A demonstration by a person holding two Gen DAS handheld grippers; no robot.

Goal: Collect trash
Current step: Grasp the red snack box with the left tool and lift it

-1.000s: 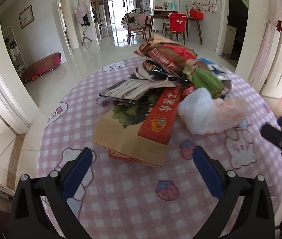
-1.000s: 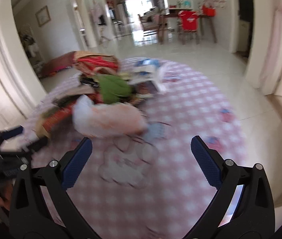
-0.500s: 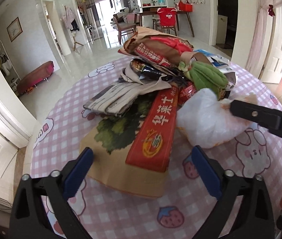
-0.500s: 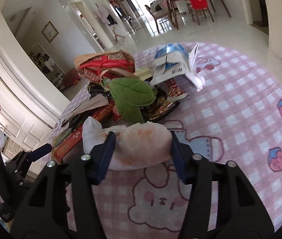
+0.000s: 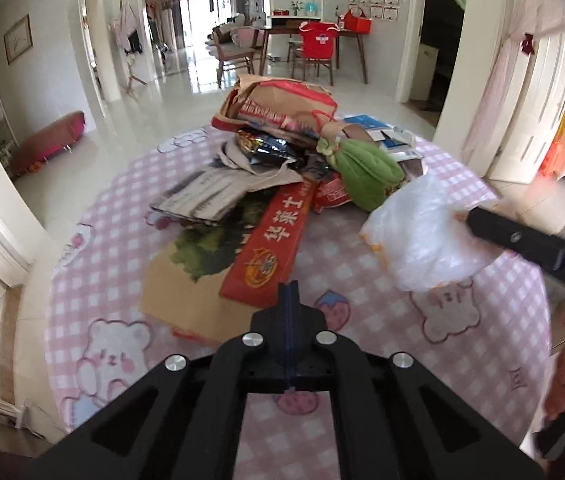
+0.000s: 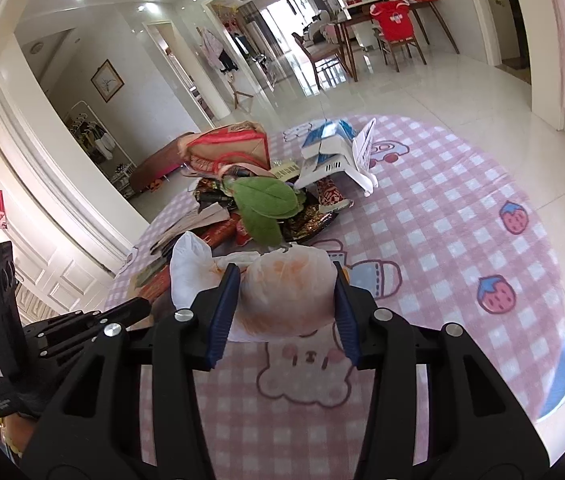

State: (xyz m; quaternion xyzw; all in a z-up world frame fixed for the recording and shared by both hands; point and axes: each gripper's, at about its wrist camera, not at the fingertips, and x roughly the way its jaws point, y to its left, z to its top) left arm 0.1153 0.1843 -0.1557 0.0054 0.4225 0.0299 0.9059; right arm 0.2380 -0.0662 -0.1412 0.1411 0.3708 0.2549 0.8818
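Observation:
A white plastic bag (image 6: 282,292) with orange stains is gripped between the blue pads of my right gripper (image 6: 285,312), held just above the pink checked tablecloth (image 6: 442,240). It also shows in the left wrist view (image 5: 422,232), with the right gripper's arm at its right. My left gripper (image 5: 289,300) is shut and empty, just in front of the red wrapper (image 5: 274,244) lying on a brown paper bag (image 5: 190,292). The trash pile (image 5: 290,152) lies behind: a green leaf-shaped piece (image 5: 366,172), newspaper, snack wrappers, a red-printed paper bag.
A blue-and-white carton (image 6: 334,156) lies at the pile's far side. The round table's edge (image 5: 48,300) drops to the tiled floor on the left. Beyond stand a dining table and chairs (image 5: 314,52) and white doors.
My left gripper has shut with nothing in it. My right gripper has closed tighter on the white bag and lifted it slightly off the cloth.

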